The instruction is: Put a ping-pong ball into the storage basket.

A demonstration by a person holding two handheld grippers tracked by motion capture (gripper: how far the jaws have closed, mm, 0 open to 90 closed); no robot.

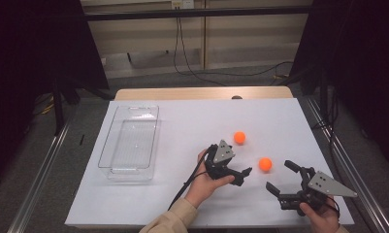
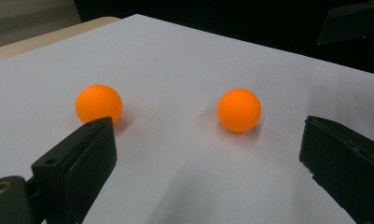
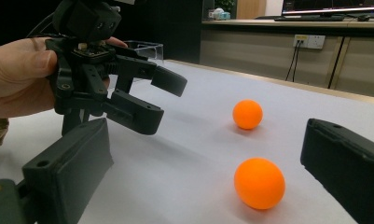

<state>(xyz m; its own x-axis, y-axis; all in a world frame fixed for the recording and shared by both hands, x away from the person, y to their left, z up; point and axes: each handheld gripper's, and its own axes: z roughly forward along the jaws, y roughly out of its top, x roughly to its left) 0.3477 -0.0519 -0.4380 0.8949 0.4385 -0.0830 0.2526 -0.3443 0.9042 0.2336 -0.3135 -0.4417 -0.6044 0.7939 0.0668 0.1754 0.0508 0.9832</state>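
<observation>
Two glossy orange plastic balls sit on the white table sheet [image 1: 182, 121], and both hands are closing in on the nearer ball [image 1: 265, 164]. It lies on the sheet between the two tools and touches neither of them. The farther ball [image 1: 239, 137] rests beyond it, well apart, toward the back of the table. Far off to the left of the nearer ball stands a clear plastic rectangular bin [image 1: 130, 141], the likely drop point.

The left gripper [image 1: 244, 174] is just beside the nearer ball, jaws spread wide and holding nothing. In its own view the nearer ball [image 2: 238, 110] sits ahead, between the two jaws. The right gripper [image 1: 279, 175] waits on the other side of that ball, jaws also wide apart and empty, with the nearer ball [image 3: 259, 182] low between them.

To do this well, I'd let one tool take it. Ease forward until the ball's widest part sits squarely between the pads, keep the jaws level and close slowly. A light ball like this will likely roll or squirt away if one pad touches first.
</observation>
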